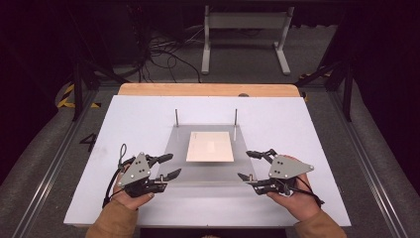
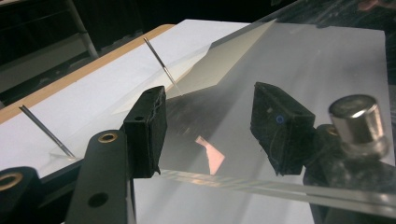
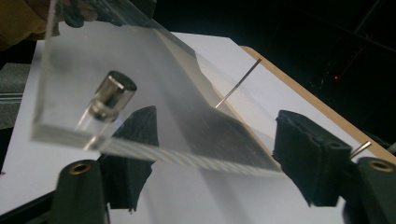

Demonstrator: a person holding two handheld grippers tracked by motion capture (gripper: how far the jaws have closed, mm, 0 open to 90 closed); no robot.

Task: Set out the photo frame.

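A clear acrylic plate (image 1: pixel 208 171) lies on a white board (image 1: pixel 297 129), with a cream sheet of paper (image 1: pixel 210 146) at its middle. Two thin metal pins (image 1: pixel 176 117) (image 1: pixel 235 117) stand at its far corners. My left gripper (image 1: pixel 172 165) is open at the plate's near left corner and my right gripper (image 1: pixel 244 164) is open at its near right corner. In the left gripper view the plate's near edge (image 2: pixel 261 184) runs between the spread jaws of the gripper (image 2: pixel 212 128), beside a metal stud (image 2: pixel 357 123). In the right gripper view the plate (image 3: pixel 154 93) and a stud (image 3: pixel 112 95) sit above my gripper (image 3: pixel 215 149).
The board rests on a wooden table whose edge (image 1: pixel 208 89) shows at the back. Beyond it on the floor are a grey metal stand (image 1: pixel 245 29) and loose cables (image 1: pixel 163 54). Rails (image 1: pixel 49 163) run along both sides of the table.
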